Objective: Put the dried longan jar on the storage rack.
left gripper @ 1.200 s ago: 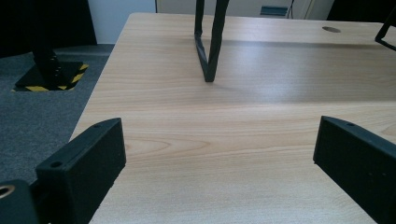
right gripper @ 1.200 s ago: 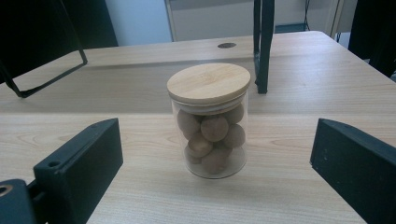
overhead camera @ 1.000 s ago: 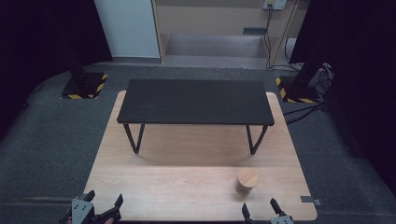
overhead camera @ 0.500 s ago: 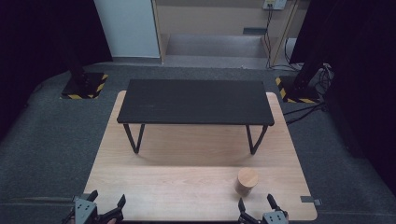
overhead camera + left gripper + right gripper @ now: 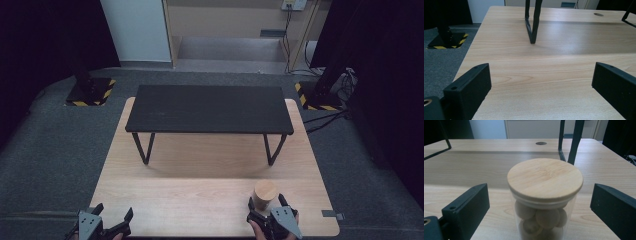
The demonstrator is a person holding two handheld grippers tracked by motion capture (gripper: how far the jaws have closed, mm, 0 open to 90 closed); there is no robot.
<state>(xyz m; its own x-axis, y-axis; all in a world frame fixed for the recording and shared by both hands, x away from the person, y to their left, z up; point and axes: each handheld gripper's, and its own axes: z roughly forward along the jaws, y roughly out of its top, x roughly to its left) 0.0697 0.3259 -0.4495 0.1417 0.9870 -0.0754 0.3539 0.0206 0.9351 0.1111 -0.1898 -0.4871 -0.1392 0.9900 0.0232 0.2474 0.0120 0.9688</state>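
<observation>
A glass jar [image 5: 264,196] with a round wooden lid [image 5: 545,178] stands near the front right of the wooden table [image 5: 200,170]. Through its glass I see several pale wooden balls [image 5: 541,217]. My right gripper [image 5: 268,207] is open just in front of the jar, its jaws reaching to either side without touching it. In the right gripper view the right gripper [image 5: 539,206] has the jar between its wide-spread jaws. My left gripper [image 5: 112,216] is open at the front left edge, and in its own view the left gripper [image 5: 541,80] holds nothing over bare wood.
A low black bench [image 5: 210,109] on thin metal legs [image 5: 532,22] stands across the back half of the table. Grey carpet [image 5: 55,150] surrounds the table. Black stands with yellow-striped bases [image 5: 90,92] sit at both far corners.
My right gripper has moved forward up to the jar, so its jaws now flank it. The left gripper has barely moved.
</observation>
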